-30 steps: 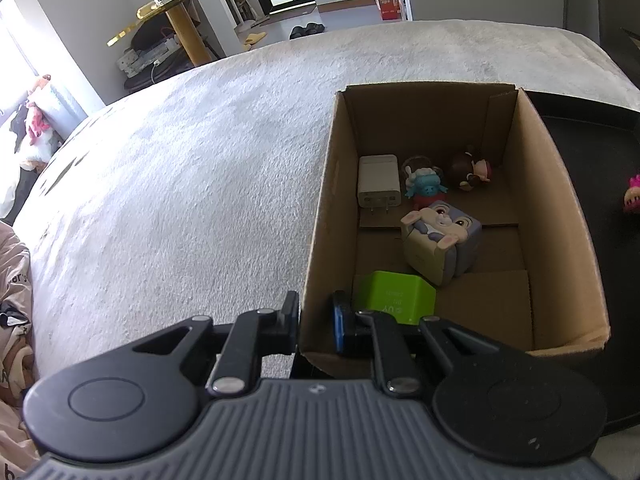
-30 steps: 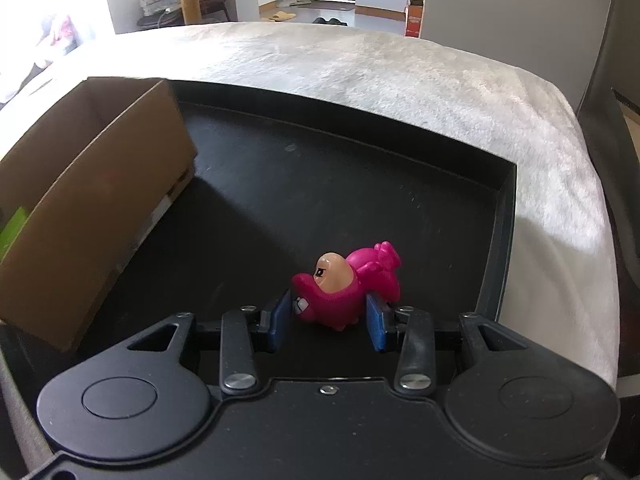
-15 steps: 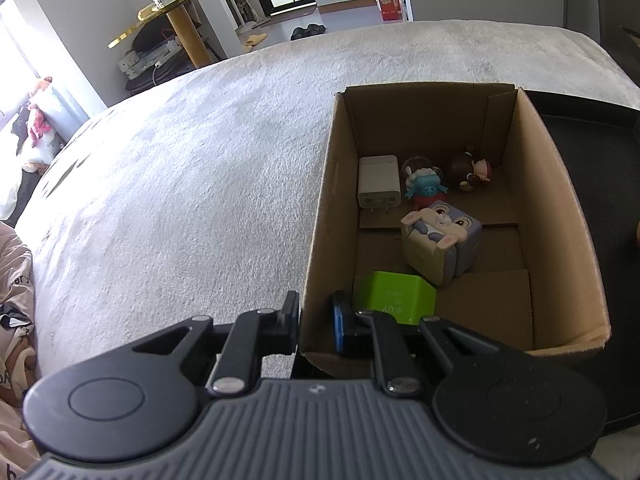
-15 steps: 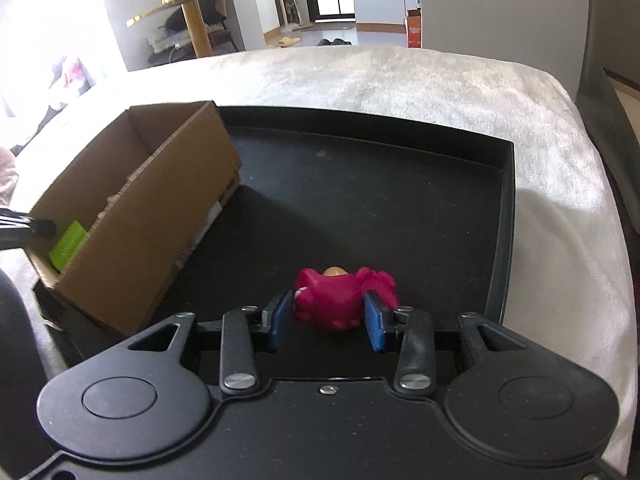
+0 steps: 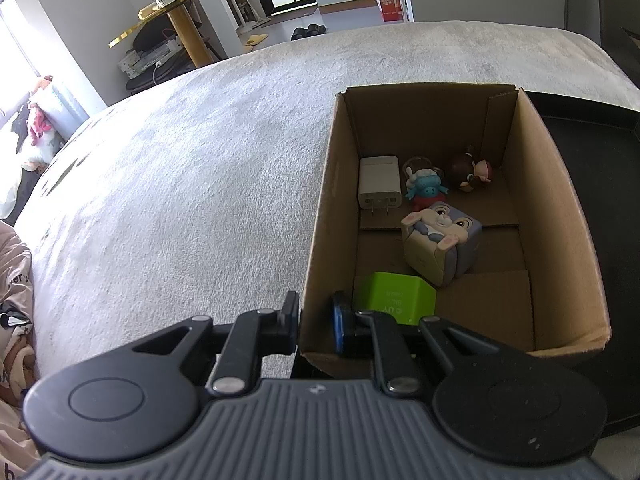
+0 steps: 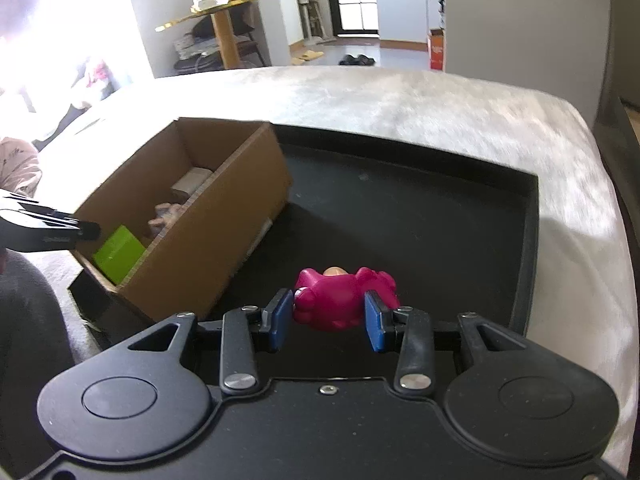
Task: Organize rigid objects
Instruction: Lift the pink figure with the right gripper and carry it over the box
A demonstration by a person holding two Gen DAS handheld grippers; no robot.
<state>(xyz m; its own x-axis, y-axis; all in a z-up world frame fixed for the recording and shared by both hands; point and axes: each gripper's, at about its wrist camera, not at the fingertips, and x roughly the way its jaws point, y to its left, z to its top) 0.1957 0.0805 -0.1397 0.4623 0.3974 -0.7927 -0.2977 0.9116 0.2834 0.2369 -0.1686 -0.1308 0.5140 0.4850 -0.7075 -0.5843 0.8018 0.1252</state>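
over black tray (image 6: 528,240), right hand-held gripper (image 6: 326,314) clamps pink toy (image 6: 340,300), left hand-held gripper (image 5: 316,320) pinches box wall (image 5: 316,280)

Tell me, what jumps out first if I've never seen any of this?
Probably the bright pink toy figure pinched in the right gripper above the black tray. Next, the cardboard box on the pale bedspread: the left gripper clamps its near corner, with a lime-green block inside.

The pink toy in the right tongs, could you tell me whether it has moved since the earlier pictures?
Yes. The pink toy, gripped in the right tongs, has lifted off the black tray and been carried toward the cardboard box.
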